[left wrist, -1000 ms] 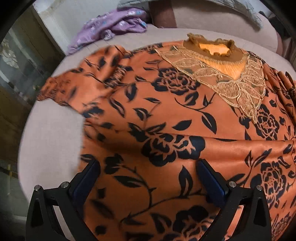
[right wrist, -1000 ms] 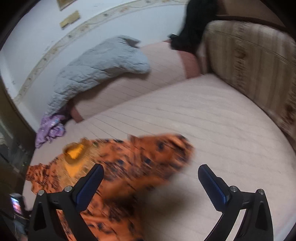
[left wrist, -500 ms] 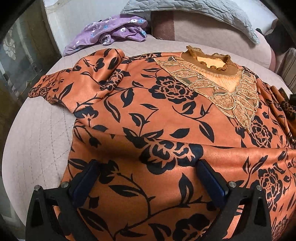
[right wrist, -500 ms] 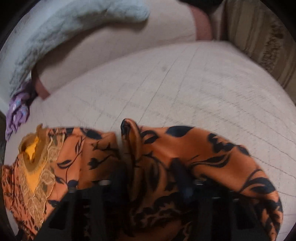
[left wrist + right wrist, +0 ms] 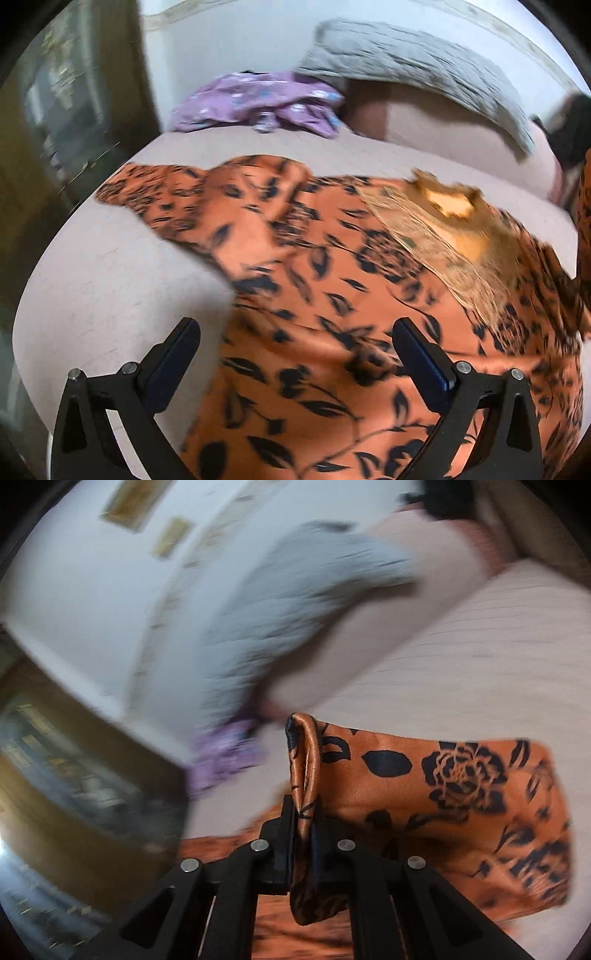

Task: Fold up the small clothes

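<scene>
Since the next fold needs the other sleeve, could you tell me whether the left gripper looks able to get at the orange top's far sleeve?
Probably yes: the left gripper is open above the orange top, and the sleeve lies flat and uncovered.

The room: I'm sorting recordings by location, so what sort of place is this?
Probably a home living room or bedroom: a padded seat holding an orange floral top, a grey quilt over the backrest, and framed pictures on the wall.

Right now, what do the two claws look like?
Both look alike. The left claw has two black plastic fingers shaped like open triangle frames, joined with round silver bolts, each tipped with a long dark-blue pad. The right claw has the same black frame and silver bolts. No cables, markings or sleeves show.
</scene>
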Motion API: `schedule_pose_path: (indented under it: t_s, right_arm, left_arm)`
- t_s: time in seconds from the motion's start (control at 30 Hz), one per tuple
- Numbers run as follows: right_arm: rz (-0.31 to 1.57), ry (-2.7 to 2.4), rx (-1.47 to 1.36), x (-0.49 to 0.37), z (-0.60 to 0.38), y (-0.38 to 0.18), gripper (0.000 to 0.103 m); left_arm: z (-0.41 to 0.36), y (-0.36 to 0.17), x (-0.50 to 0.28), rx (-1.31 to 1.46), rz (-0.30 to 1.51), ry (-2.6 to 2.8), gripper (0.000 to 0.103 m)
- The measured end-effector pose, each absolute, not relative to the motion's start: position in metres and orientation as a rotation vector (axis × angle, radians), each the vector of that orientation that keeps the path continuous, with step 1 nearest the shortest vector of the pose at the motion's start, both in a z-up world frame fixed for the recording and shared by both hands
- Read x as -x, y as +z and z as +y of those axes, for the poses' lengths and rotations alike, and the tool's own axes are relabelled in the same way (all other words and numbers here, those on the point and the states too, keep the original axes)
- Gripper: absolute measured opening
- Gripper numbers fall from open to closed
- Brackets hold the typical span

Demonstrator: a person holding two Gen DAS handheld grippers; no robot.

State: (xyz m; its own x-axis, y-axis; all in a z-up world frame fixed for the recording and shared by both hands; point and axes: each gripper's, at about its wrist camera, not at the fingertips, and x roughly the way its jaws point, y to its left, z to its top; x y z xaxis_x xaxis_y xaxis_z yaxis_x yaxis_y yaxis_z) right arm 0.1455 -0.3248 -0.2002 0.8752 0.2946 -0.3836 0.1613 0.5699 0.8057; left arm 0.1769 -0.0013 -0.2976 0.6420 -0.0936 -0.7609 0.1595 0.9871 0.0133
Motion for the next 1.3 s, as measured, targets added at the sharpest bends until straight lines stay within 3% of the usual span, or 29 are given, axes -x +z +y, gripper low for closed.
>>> schedule_pose_path:
  t_s: [0.2, 0.3, 0.37, 0.4, 0.43, 0.47, 0.73, 0.93, 1.17, 1.2, 1.3]
  right_arm:
    - [0.496, 0.354, -1.049, -0.211, -0.227, -0.185, 0.007]
    - [0.522, 0.411, -1.083, -0.240, -0.188, -0.195, 0.012]
    - [0.559, 0.410, -1.103, -0.257, -0.167, -0.203, 0.021]
    - [0.577, 0.403, -1.115, -0.264, -0.157, -0.208, 0.051]
    - [0.600, 0.385, -1.135, -0.273, -0.149, -0.213, 0.091]
    - [0.610, 0.365, -1.159, -0.276, -0.146, -0.217, 0.098]
    - [0.605, 0.327, -0.986, -0.260, -0.177, -0.212, 0.095]
    - [0.777, 0.132, -0.823, -0.212, -0.227, -0.261, 0.066]
    - [0.910, -0.071, -0.742, -0.178, -0.269, -0.326, 0.065]
    - [0.924, -0.069, -0.754, -0.176, -0.274, -0.335, 0.059]
    - [0.905, -0.059, -0.750, -0.174, -0.279, -0.330, 0.058]
  left_arm:
    - [0.035, -0.290, -0.190, 0.010, 0.825, -0.005, 0.103]
    - [0.047, -0.285, -0.196, 0.029, 0.791, 0.069, 0.103]
    - [0.051, -0.283, -0.200, 0.038, 0.777, 0.103, 0.103]
    - [0.054, -0.283, -0.200, 0.042, 0.770, 0.118, 0.103]
    - [0.054, -0.283, -0.200, 0.043, 0.765, 0.129, 0.103]
    - [0.055, -0.283, -0.201, 0.040, 0.764, 0.137, 0.103]
    - [0.063, -0.287, -0.209, 0.064, 0.787, 0.190, 0.103]
    - [0.057, -0.297, -0.217, 0.043, 0.821, 0.198, 0.103]
    - [0.031, -0.323, -0.235, -0.071, 0.907, 0.168, 0.103]
    - [0.028, -0.329, -0.238, -0.085, 0.929, 0.166, 0.103]
    - [0.026, -0.343, -0.249, -0.088, 0.987, 0.164, 0.103]
